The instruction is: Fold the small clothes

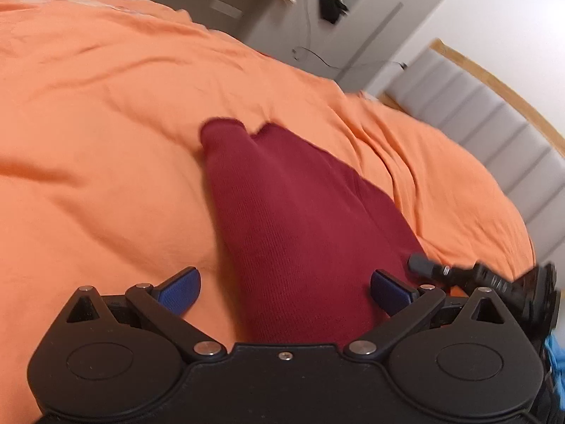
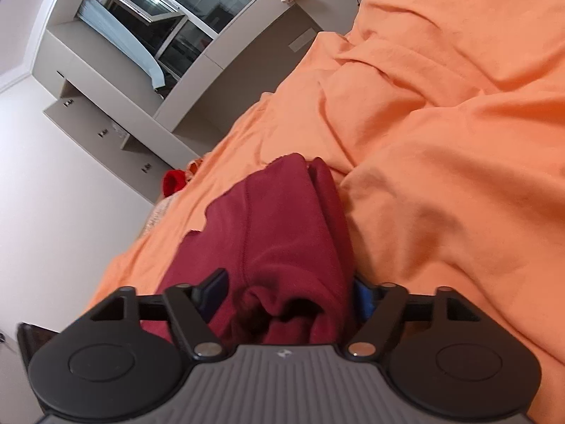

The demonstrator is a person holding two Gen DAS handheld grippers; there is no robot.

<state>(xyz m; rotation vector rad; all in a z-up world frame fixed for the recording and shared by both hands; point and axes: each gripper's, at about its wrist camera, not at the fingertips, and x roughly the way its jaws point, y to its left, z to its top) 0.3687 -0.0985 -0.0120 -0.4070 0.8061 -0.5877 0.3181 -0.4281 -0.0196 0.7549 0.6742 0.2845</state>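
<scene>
A dark red knitted garment (image 1: 289,219) lies on the orange bedsheet (image 1: 106,113), stretched away from me with two narrow ends at its far side. My left gripper (image 1: 285,289) is open, its blue-padded fingers (image 1: 182,288) spread either side of the near end of the garment, not closed on it. In the right wrist view the same garment (image 2: 279,219) lies bunched and folded. My right gripper (image 2: 289,293) is open, with the bunched near edge of the cloth between its fingers (image 2: 213,291). The right gripper's black body shows at the lower right of the left wrist view (image 1: 494,282).
The orange sheet (image 2: 441,141) is wrinkled. A padded grey headboard (image 1: 494,123) with a wood frame stands to the right. Grey cabinets and a window (image 2: 148,24) are beyond the bed edge. A bright red item (image 2: 174,180) lies at the bed's far edge. Cables hang by the wall (image 1: 317,56).
</scene>
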